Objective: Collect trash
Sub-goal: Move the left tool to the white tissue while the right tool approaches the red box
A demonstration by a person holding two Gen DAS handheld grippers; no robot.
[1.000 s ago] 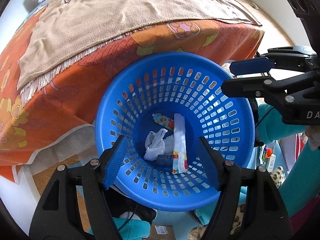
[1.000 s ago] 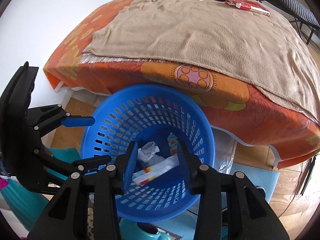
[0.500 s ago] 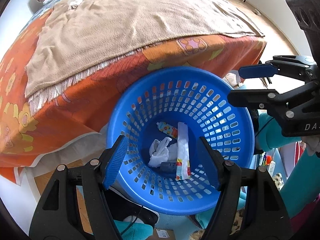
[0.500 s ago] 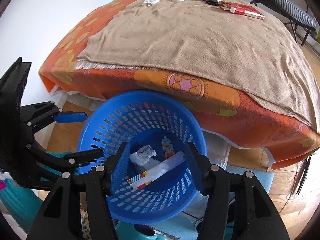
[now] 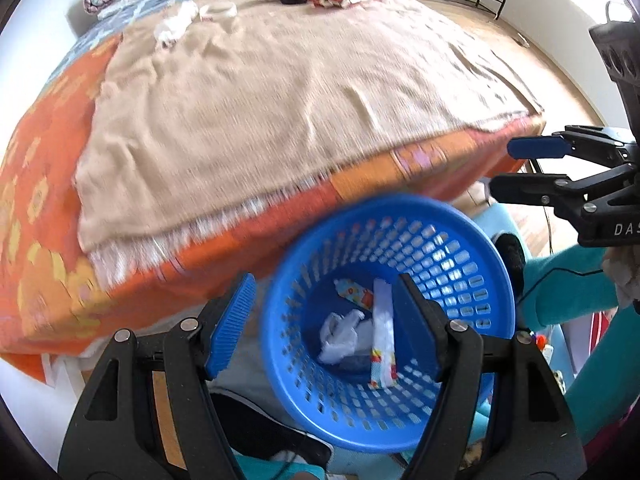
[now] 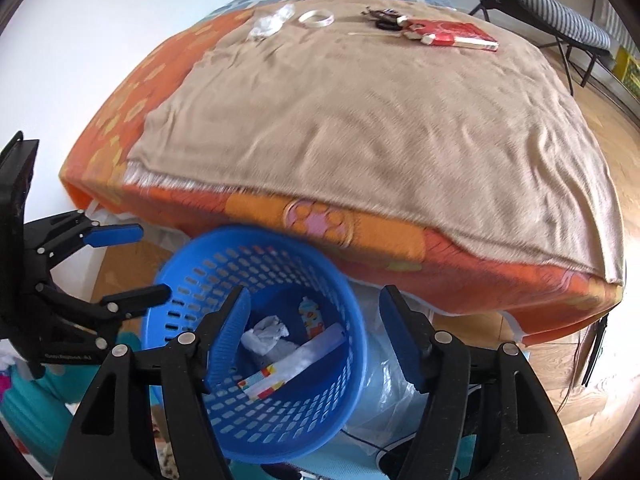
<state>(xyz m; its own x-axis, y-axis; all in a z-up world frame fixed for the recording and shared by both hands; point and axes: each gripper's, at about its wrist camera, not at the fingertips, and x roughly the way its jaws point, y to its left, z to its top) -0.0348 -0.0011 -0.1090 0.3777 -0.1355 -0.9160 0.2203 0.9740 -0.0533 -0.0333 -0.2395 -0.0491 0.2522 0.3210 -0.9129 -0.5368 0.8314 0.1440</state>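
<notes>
Bed (image 6: 168, 92) under tan blanket (image 6: 380, 120) bearing tissue (image 6: 272, 22), tape ring (image 6: 316, 18), red book (image 6: 460, 34).

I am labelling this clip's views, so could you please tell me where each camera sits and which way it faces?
Left wrist: on the left gripper, looking steeply down into the blue basket beside the bed; the right gripper and a teal sleeve show.
Right wrist: on the right gripper, whose jaws are opening, empty, above the basket; the left gripper shows.
Shared: basket, bed, long wrapper.
</notes>
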